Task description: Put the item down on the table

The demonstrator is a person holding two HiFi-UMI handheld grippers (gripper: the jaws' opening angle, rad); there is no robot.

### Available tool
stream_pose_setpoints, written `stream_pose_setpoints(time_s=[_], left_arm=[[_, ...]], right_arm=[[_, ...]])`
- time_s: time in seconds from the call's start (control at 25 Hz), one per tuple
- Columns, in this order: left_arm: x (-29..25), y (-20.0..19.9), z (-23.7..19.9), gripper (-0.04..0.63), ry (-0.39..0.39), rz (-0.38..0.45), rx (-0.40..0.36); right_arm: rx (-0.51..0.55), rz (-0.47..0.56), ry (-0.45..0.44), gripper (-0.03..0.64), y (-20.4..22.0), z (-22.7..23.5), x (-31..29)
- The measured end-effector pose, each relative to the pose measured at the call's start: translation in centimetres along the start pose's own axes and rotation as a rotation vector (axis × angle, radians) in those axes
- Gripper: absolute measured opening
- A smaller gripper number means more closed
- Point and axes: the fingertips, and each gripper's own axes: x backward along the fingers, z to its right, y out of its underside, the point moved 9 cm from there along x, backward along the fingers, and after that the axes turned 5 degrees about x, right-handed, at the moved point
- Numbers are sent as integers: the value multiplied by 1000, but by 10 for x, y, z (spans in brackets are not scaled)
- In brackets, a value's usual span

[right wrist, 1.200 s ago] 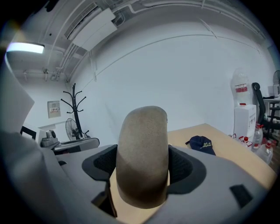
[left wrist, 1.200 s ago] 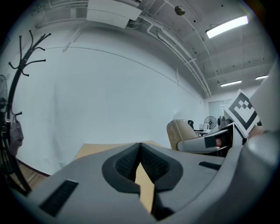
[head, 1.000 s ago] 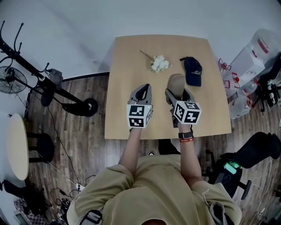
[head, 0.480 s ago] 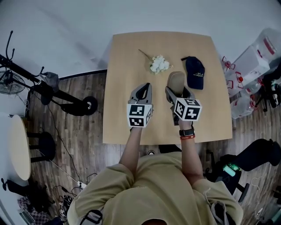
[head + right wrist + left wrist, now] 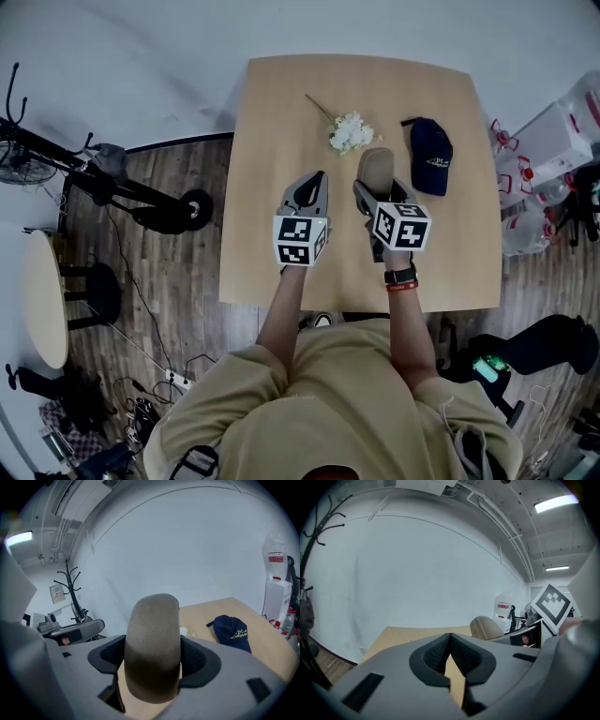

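- The right gripper (image 5: 381,200) is found clamped on a tan slipper (image 5: 152,639), which is held upright between the jaws, with its far end projecting beyond the fingertips.
- The slipper is carried over the wooden table (image 5: 272,122). Contact with the tabletop cannot be confirmed from any view.
- The left gripper (image 5: 450,660) is seen with its jaws brought together and nothing between them. It is held just beside the right gripper, on that gripper's left.
- A navy cap (image 5: 431,159) is noted ahead and to the right of the right gripper, and a bunch of white flowers (image 5: 350,132) ahead and slightly left.
- The task is judged unfinished: the lowering and the release are still to be done.
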Motion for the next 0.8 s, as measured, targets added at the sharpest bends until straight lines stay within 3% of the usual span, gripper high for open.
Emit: stream_pose_setpoints(time_s=[0.8], left_arm=[[-49,32,-28,23,-52,-75,59]], right_arm=[[-22,-159,-56,362,22,29,-78]])
